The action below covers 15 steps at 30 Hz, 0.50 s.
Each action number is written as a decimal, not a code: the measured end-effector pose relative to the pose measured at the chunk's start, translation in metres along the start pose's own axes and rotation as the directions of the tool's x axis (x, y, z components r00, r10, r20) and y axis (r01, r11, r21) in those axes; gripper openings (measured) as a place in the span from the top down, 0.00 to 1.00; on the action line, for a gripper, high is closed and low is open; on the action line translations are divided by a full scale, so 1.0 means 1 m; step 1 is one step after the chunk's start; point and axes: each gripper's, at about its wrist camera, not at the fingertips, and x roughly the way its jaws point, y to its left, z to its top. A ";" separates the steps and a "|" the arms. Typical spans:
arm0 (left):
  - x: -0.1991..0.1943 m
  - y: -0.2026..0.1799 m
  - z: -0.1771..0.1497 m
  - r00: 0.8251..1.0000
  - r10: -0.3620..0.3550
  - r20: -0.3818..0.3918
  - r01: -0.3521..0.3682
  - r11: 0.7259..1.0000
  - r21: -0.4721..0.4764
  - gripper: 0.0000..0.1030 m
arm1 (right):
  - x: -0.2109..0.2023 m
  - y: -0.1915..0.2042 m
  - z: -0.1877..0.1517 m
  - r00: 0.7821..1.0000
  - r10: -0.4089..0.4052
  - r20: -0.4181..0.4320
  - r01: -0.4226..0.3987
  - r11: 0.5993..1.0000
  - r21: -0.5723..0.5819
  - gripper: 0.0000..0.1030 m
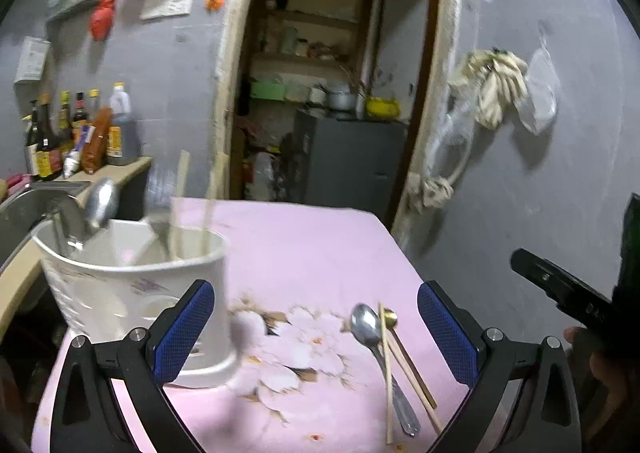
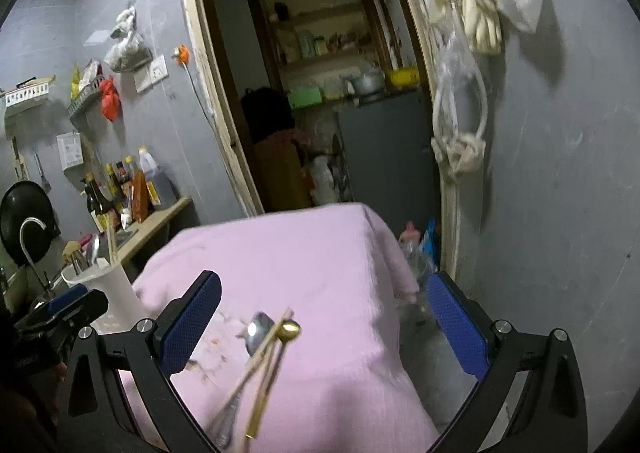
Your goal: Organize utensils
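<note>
On a pink flowered tablecloth (image 1: 304,253) lie a silver spoon (image 1: 366,327), a small gold spoon (image 1: 391,317) and a pair of chopsticks (image 1: 387,369), bunched together. A white utensil holder (image 1: 132,285) stands at the table's left edge with a metal ladle (image 1: 102,201) and chopsticks (image 1: 180,205) in it. My left gripper (image 1: 316,333) is open and empty, its left finger in front of the holder and the loose utensils just inside its right finger. My right gripper (image 2: 324,325) is open and empty above the silver spoon (image 2: 258,333), gold spoon (image 2: 290,329) and chopsticks (image 2: 262,353).
A steel sink (image 1: 28,205) and a counter with sauce bottles (image 1: 80,133) lie left of the table. Behind the table, an open doorway (image 1: 328,93) shows a dark cabinet. The grey wall (image 1: 540,193) on the right, hung with cloths, runs close to the table's right edge.
</note>
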 end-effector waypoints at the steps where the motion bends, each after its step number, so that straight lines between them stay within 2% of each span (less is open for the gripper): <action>1: 0.004 -0.003 -0.003 1.000 -0.009 -0.012 0.009 1.000 0.014 0.01 | 0.006 -0.005 -0.003 1.000 0.007 -0.020 -0.007 1.000 0.006 0.02; 5: 0.024 -0.012 -0.011 0.997 -0.049 -0.065 0.051 0.998 0.024 0.01 | 0.030 -0.018 -0.016 0.996 0.043 -0.084 -0.042 0.999 0.022 0.07; 10: 0.052 -0.015 -0.017 0.989 -0.071 -0.130 0.071 0.997 0.000 0.01 | 0.065 -0.023 -0.031 0.980 0.109 -0.168 -0.106 0.994 0.028 0.32; 15: 0.076 -0.017 -0.024 0.983 -0.081 -0.167 0.079 0.997 -0.022 0.01 | 0.095 -0.018 -0.044 0.959 0.152 -0.238 -0.149 0.988 0.029 0.49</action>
